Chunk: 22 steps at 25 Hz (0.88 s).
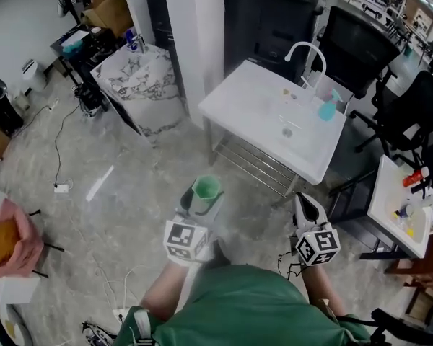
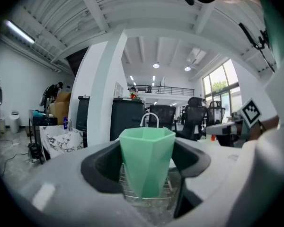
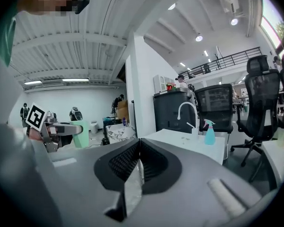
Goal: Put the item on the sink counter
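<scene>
A pale green faceted cup (image 1: pixel 206 187) stands upright between the jaws of my left gripper (image 1: pixel 204 194), which is shut on it above the grey floor. In the left gripper view the cup (image 2: pixel 146 160) fills the gap between the jaws of that gripper (image 2: pixel 146 181). My right gripper (image 1: pixel 308 206) hangs beside it, shut and empty; its jaws meet in the right gripper view (image 3: pixel 138 167). The white sink counter (image 1: pixel 238 96) with a curved tap (image 1: pixel 307 51) lies ahead and to the right, well apart from both grippers.
A blue spray bottle (image 1: pixel 327 109) stands on the counter by the tap. A marble-patterned block (image 1: pixel 148 85) and a white pillar (image 1: pixel 195 27) lie to the counter's left. Black office chairs (image 1: pixel 357 45) stand behind, a second white table (image 1: pixel 390 215) with bottles at right. Cables (image 1: pixel 58 186) cross the floor.
</scene>
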Each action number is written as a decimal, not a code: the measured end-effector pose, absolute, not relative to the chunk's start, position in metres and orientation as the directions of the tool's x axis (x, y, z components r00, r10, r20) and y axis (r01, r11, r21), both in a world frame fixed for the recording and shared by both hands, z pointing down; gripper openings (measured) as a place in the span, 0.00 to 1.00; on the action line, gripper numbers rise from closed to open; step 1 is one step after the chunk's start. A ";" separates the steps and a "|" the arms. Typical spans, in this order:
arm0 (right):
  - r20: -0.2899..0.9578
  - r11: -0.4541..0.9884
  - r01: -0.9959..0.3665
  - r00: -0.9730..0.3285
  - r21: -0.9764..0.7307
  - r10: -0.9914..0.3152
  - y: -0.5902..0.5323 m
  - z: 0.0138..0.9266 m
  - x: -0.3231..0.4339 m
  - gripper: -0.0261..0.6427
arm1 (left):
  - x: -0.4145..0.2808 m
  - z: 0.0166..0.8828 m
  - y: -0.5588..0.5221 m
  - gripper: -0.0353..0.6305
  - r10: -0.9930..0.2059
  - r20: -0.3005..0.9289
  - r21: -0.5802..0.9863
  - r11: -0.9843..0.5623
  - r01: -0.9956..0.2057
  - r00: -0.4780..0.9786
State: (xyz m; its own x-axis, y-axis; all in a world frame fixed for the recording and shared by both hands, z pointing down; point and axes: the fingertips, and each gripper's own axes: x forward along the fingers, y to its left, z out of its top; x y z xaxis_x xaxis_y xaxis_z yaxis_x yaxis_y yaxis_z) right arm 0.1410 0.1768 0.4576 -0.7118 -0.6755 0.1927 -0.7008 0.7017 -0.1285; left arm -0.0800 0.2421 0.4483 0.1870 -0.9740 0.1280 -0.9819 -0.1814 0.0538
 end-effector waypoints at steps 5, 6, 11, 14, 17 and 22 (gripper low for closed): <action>0.227 0.692 -0.708 -0.703 -0.137 -0.674 0.140 0.461 0.071 0.04 | -0.146 0.454 0.195 0.52 -0.969 0.127 0.065 -0.206 -0.976 0.213; 0.238 0.693 -0.709 -0.701 -0.134 -0.672 0.135 0.463 0.062 0.04 | -0.154 0.456 0.186 0.52 -0.967 0.130 0.072 -0.209 -0.975 0.217; 0.286 0.668 -0.732 -0.673 -0.132 -0.682 0.097 0.473 0.043 0.04 | -0.174 0.469 0.140 0.52 -0.956 0.144 0.116 -0.239 -0.964 0.254; 0.292 0.664 -0.734 -0.672 -0.141 -0.680 0.067 0.481 0.038 0.04 | -0.175 0.475 0.107 0.52 -0.951 0.151 0.128 -0.252 -0.959 0.270; 0.281 0.661 -0.730 -0.680 -0.175 -0.677 0.028 0.490 0.036 0.04 | -0.172 0.475 0.070 0.52 -0.950 0.155 0.110 -0.257 -0.960 0.271; 0.241 0.681 -0.693 -0.721 -0.237 -0.650 -0.049 0.491 0.029 0.04 | -0.172 0.456 0.000 0.52 -0.961 0.145 0.046 -0.230 -0.972 0.234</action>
State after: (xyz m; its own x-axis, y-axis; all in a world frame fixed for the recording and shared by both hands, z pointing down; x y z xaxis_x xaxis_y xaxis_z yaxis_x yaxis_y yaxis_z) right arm 0.0287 -0.0491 0.4912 -0.7209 -0.6499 0.2405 -0.6929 0.6810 -0.2367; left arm -0.1718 0.0002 0.4556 0.2339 -0.9614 0.1452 -0.9722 -0.2296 0.0460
